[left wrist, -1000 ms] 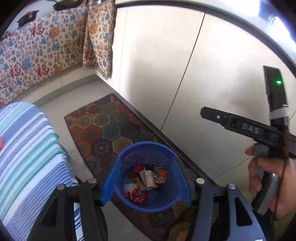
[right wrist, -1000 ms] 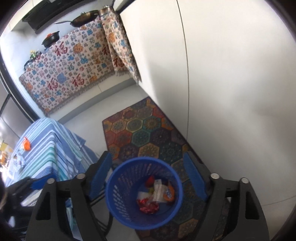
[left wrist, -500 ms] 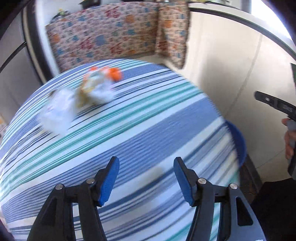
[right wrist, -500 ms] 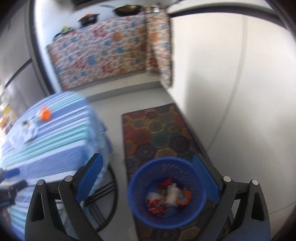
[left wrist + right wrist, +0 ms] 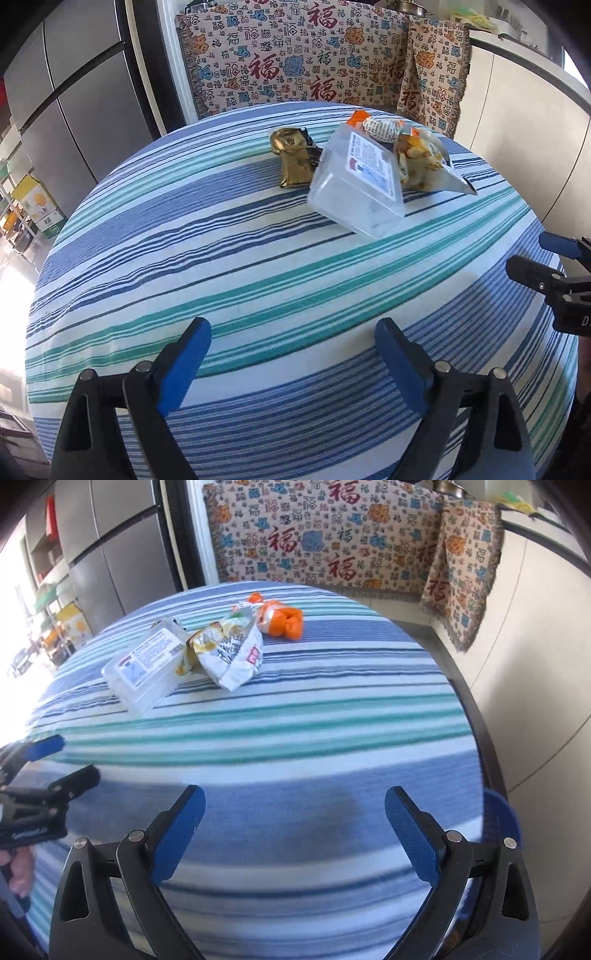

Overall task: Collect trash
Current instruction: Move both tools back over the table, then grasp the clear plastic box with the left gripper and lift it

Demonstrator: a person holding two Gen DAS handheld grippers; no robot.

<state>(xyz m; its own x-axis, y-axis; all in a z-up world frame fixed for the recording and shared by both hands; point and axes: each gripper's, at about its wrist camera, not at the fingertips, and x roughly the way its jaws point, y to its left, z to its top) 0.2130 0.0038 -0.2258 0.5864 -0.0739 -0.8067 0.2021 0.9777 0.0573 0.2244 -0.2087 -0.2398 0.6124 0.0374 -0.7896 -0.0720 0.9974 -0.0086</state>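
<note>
Trash lies in a cluster at the far side of a round striped table [image 5: 258, 280]: a clear plastic box [image 5: 356, 184] [image 5: 147, 666], a gold wrapper [image 5: 293, 157], a silver snack bag [image 5: 424, 160] [image 5: 231, 651] and an orange packet [image 5: 282, 620]. My left gripper [image 5: 291, 363] is open and empty above the near part of the table. My right gripper [image 5: 293, 832] is open and empty above the table's right part. The blue bin's rim [image 5: 498, 823] shows past the table edge. Each gripper shows at the other view's side.
A patterned cloth [image 5: 303, 55] covers the counter behind the table. A grey fridge [image 5: 74, 92] stands at the back left. White cabinet fronts [image 5: 535, 664] run along the right. A yellow box [image 5: 37, 206] stands on the floor at left.
Both grippers swung from above the blue bin on the floor to above the striped table. The trash cluster has come into view ahead. Both stayed open.
</note>
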